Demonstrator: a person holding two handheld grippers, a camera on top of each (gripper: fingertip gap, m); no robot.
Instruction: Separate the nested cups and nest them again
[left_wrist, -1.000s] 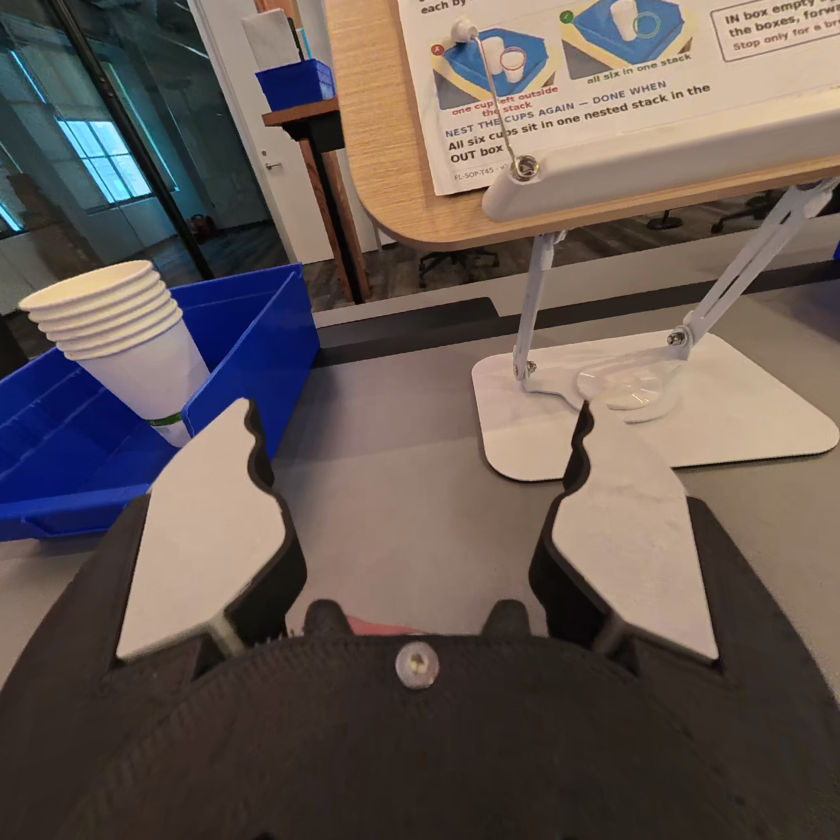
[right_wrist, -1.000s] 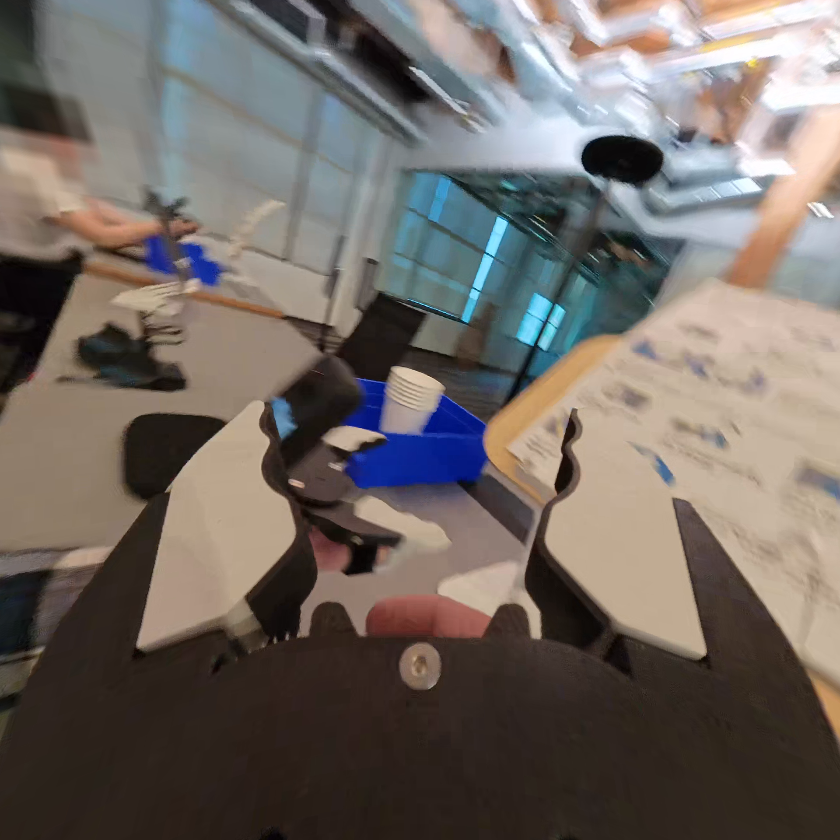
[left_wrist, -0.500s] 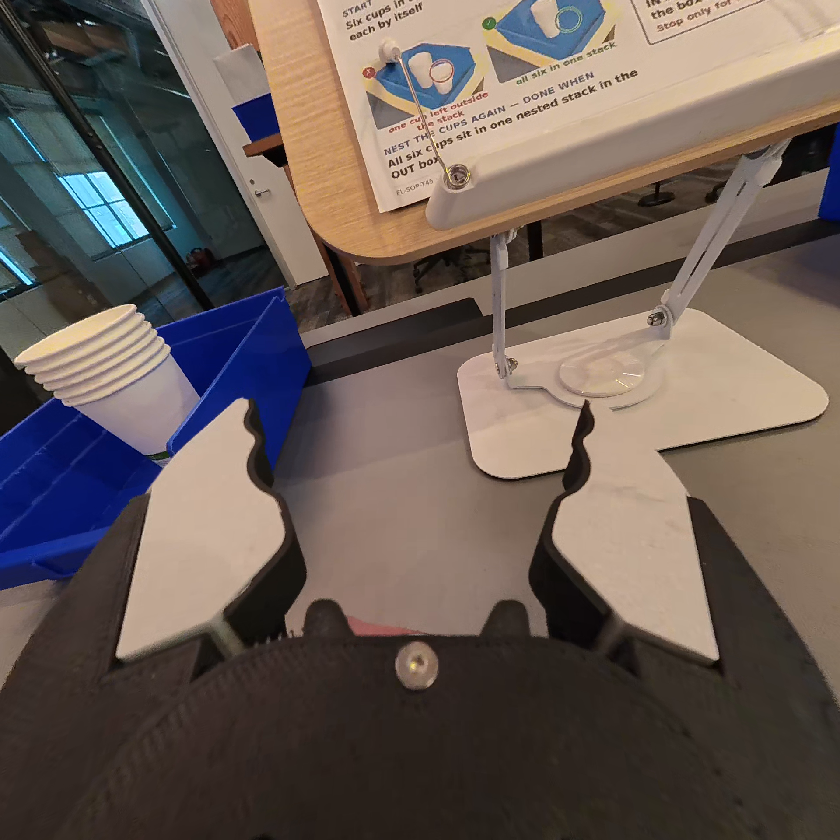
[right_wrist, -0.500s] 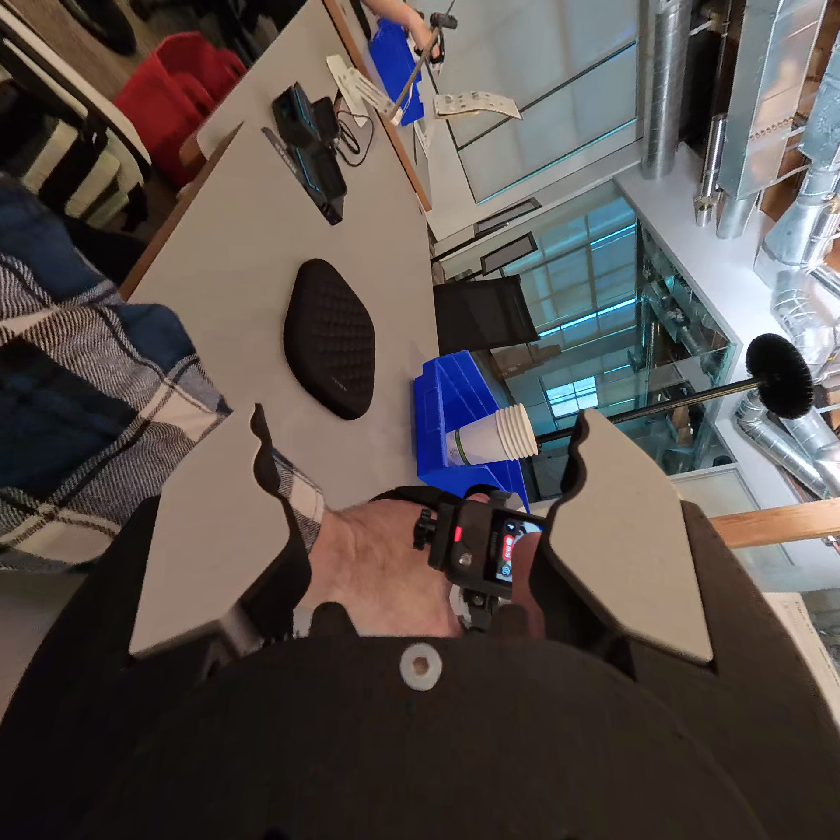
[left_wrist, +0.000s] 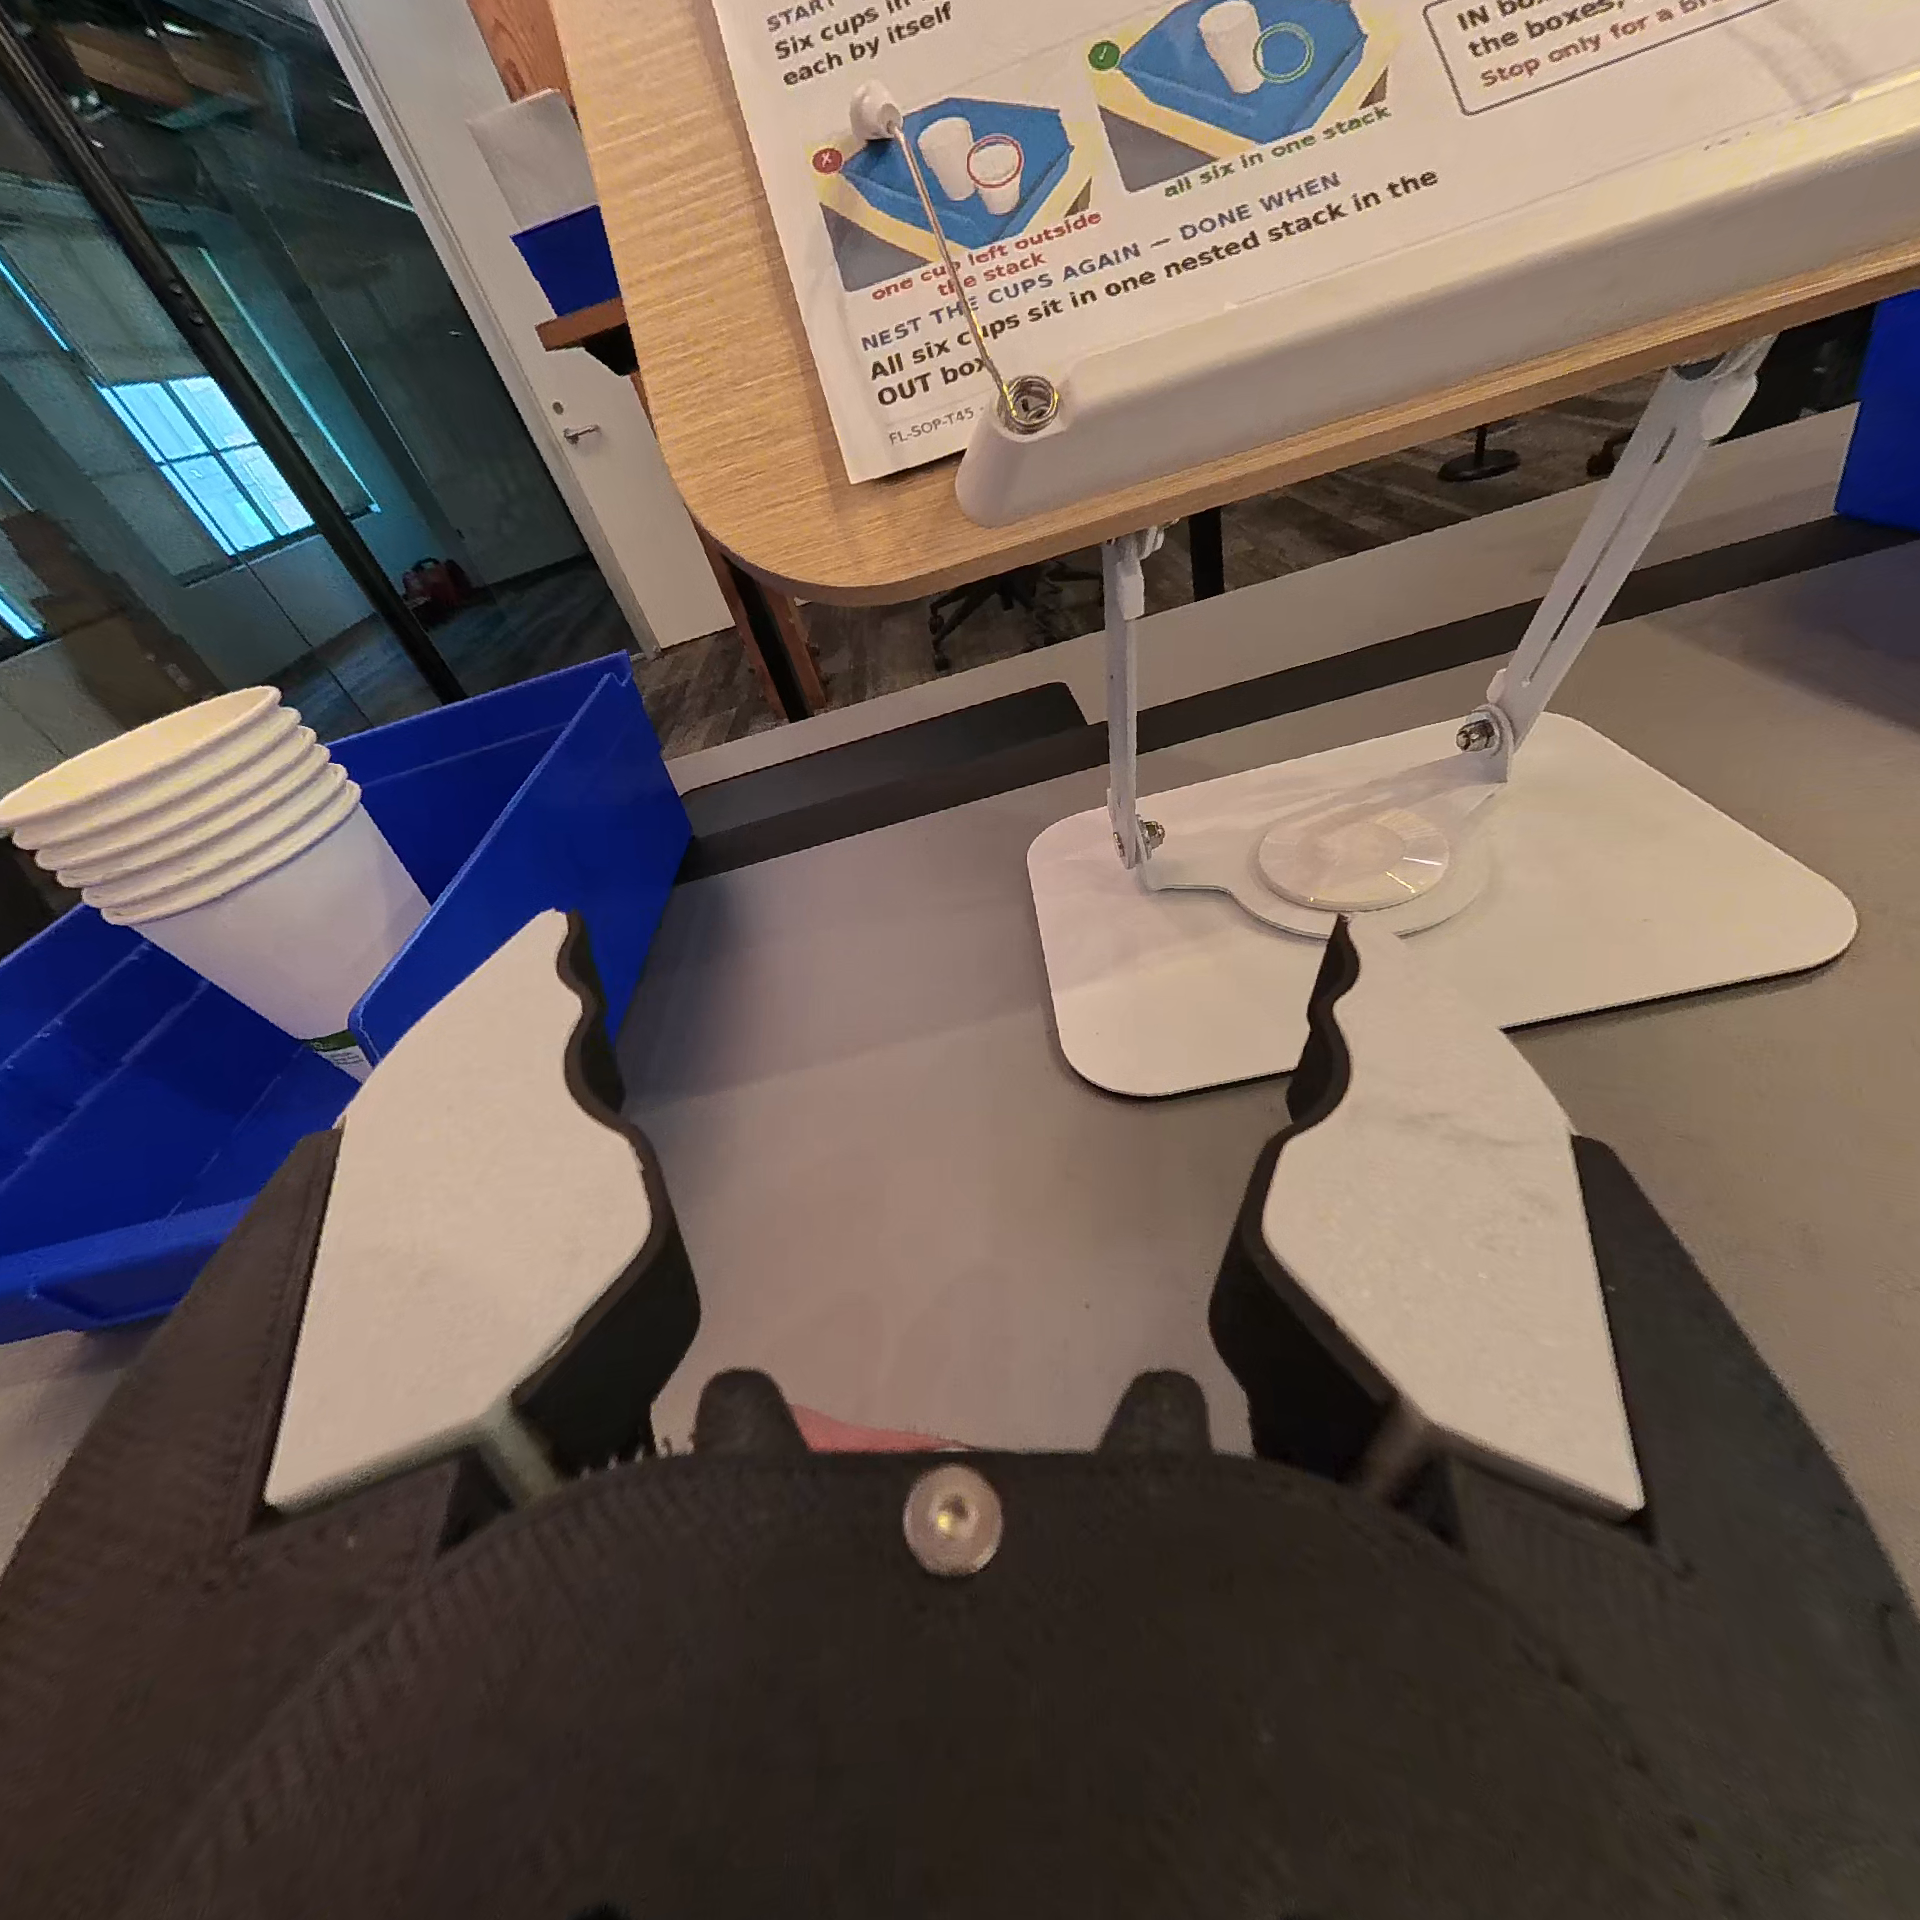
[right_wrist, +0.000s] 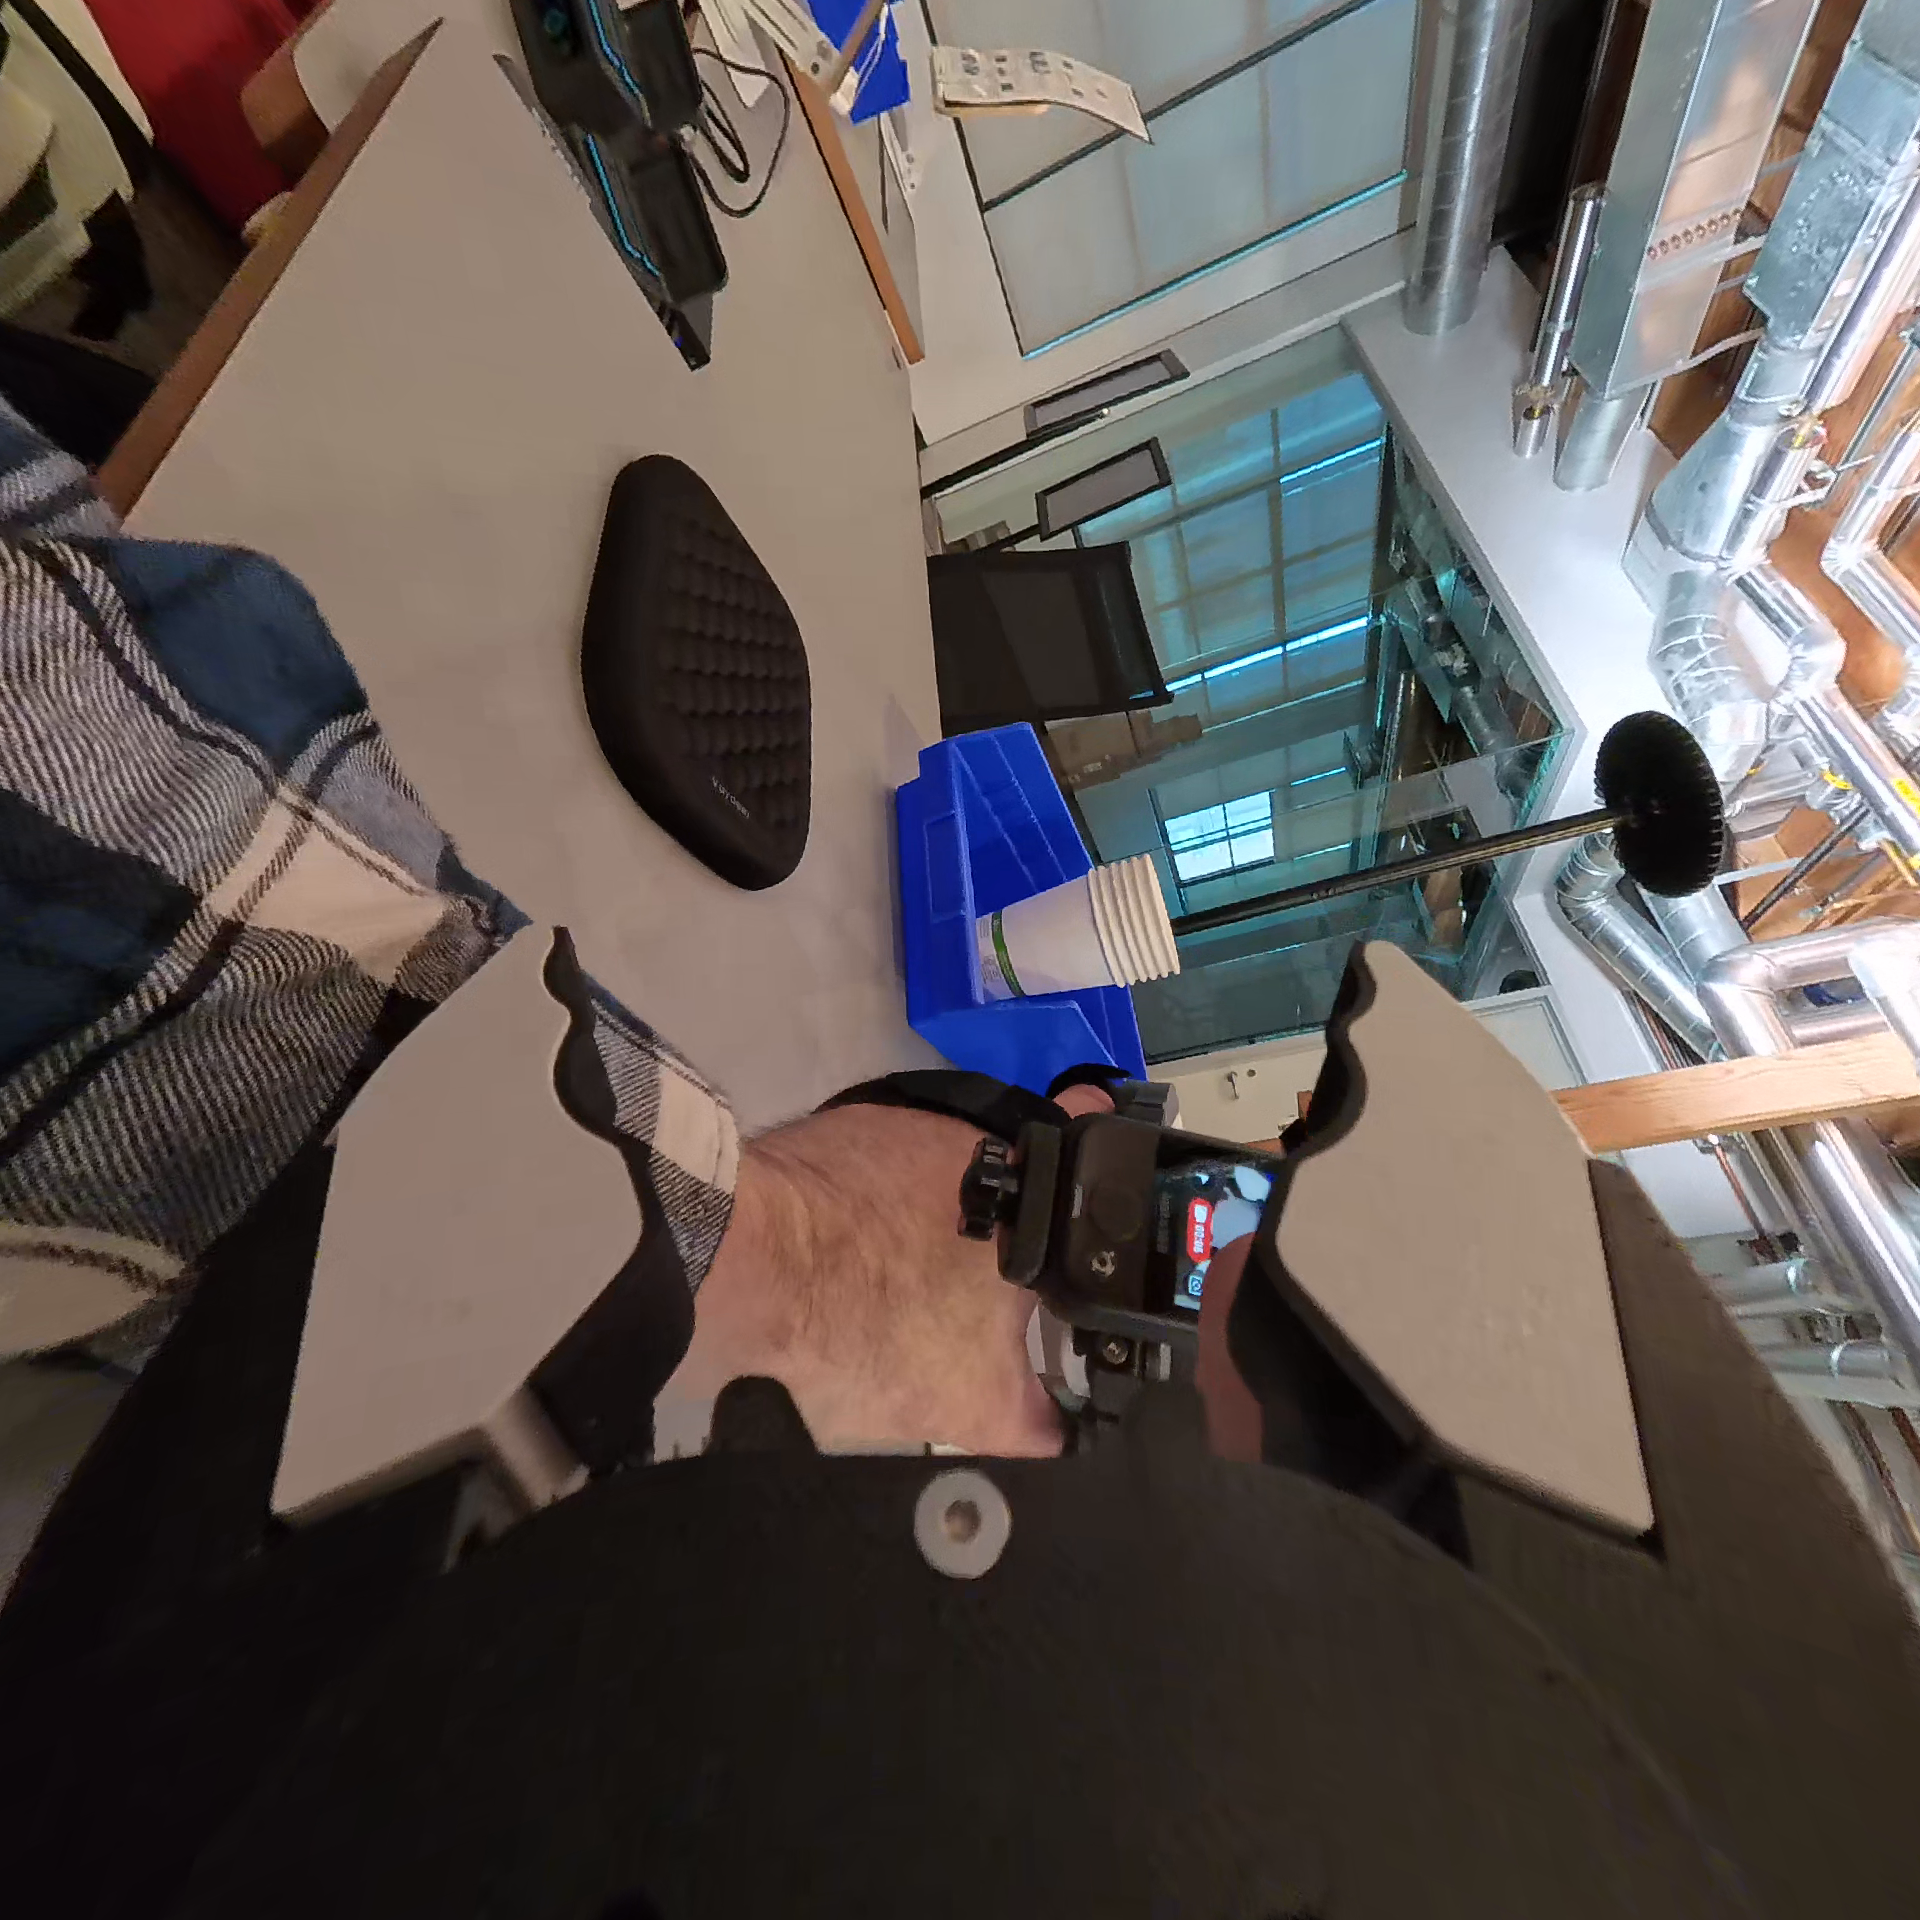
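A stack of several nested white paper cups stands upright in a blue bin at the left of the left wrist view. My left gripper is open and empty above the grey table, to the right of the bin. The right wrist view is rolled sideways. It shows the same cup stack in the blue bin beyond a person's hand. That hand holds the other gripper's handle, which carries a small camera. My right gripper is open and empty, well short of the cups.
A white stand holds a wooden board with an instruction sheet ahead of the left gripper. A black textured pad lies on the grey table. A plaid sleeve fills the left of the right wrist view. The grippers' ends are close to 25 cm from one another.
The right gripper has swung and rolled sideways from a blurred view to look over the hand at the bin, and its jaws have widened. The left gripper has barely shifted.
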